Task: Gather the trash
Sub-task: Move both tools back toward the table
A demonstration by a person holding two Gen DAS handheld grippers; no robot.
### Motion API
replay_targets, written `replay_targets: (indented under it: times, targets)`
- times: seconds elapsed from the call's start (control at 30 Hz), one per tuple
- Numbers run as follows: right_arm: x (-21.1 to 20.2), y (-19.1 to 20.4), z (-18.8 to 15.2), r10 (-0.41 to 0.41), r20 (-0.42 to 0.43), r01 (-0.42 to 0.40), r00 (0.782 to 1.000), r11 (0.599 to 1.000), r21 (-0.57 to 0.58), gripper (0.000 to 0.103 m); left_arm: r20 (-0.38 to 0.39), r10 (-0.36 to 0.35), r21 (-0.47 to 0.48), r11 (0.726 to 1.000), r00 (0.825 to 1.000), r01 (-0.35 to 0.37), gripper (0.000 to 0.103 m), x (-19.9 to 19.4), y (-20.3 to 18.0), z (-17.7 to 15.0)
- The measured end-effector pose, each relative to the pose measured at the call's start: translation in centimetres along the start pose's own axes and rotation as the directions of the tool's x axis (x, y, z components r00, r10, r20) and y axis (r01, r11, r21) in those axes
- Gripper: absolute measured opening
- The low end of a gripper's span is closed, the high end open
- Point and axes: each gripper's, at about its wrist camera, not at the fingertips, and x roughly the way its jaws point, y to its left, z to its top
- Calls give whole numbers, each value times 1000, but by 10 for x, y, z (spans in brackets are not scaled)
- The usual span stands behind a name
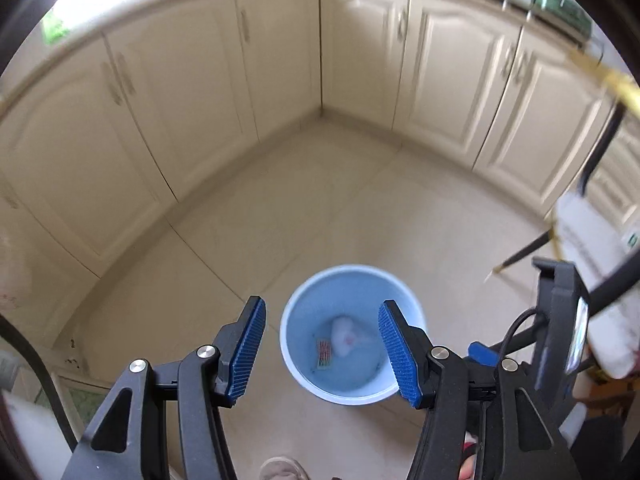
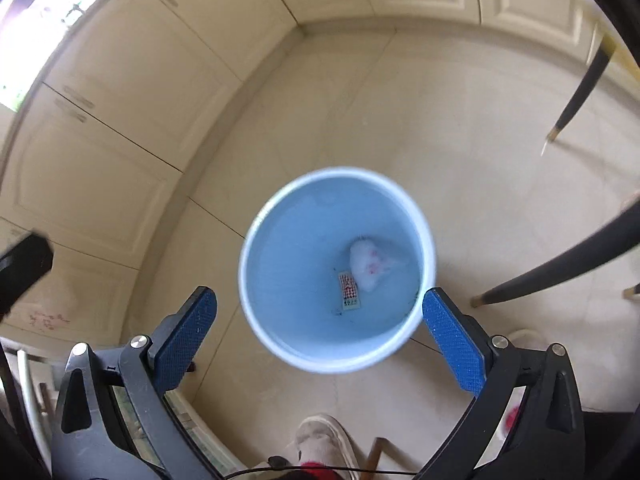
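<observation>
At the far left of the left wrist view, cream cabinet doors (image 1: pixel 132 128) curved round the corner of the kitchen, meeting a pale tiled floor (image 1: pixel 320 208). Lower down, the left gripper (image 1: pixel 322 350) hung above that floor with its jaws spread wide and nothing between the blue ribbed pads (image 1: pixel 250 354). Between those pads, further down on the floor, stood a light blue bin (image 1: pixel 352 334) with a white rim. Inside it, on the bottom, lay a crumpled white tissue (image 1: pixel 346 336) with pink marks, and just beside it to the left a small patterned wrapper (image 1: pixel 325 354). To the right, the black body of the other tool (image 1: pixel 560 320) showed, and beyond it a dark chair leg (image 1: pixel 524 250) with a brass tip.

In the right wrist view the cabinets (image 2: pixel 120 112) again filled the left side. The right gripper (image 2: pixel 320 326) was also wide open and held nothing, its blue pads (image 2: pixel 186 334) flanking the bin (image 2: pixel 304 248), which sat almost directly below. The tissue (image 2: pixel 370 266) rested right of centre on the bin's floor, the wrapper (image 2: pixel 348 292) touching or nearly touching its lower left edge; blur hid which. Right of the bin, a dark chair leg (image 2: pixel 560 266) slanted down to the tiles, and at the bottom edge a pale slipper (image 2: pixel 324 440) showed
</observation>
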Motion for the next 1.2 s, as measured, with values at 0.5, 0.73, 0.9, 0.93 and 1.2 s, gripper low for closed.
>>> replay_targets:
  times: [0.5,0.73,0.9,0.93,1.2]
  targets:
    - [-278,117,-51,187,262,-80,947,925,-371,103,462,96,-131,991,882,-39,90,-303,-5,-68]
    - [-416,140,-90,162,538,109,827,893,-437,103,672,9,-79,995,741,60,102,-415,-40,-100]
    - [-512,90,-93,26,692,234,721,931,-279,103,718,-93,22,994,689,111,102,-437,-88,-105]
    - [-525,77,-92,8,717,251,697,934,-255,103,714,-121,47,991,690,126,102,-435,-92,-105]
    - [-602,-23,-65,-161,748,407,643,900,-155,103,544,-292,212,955,787,207,102,-383,-153,-77]
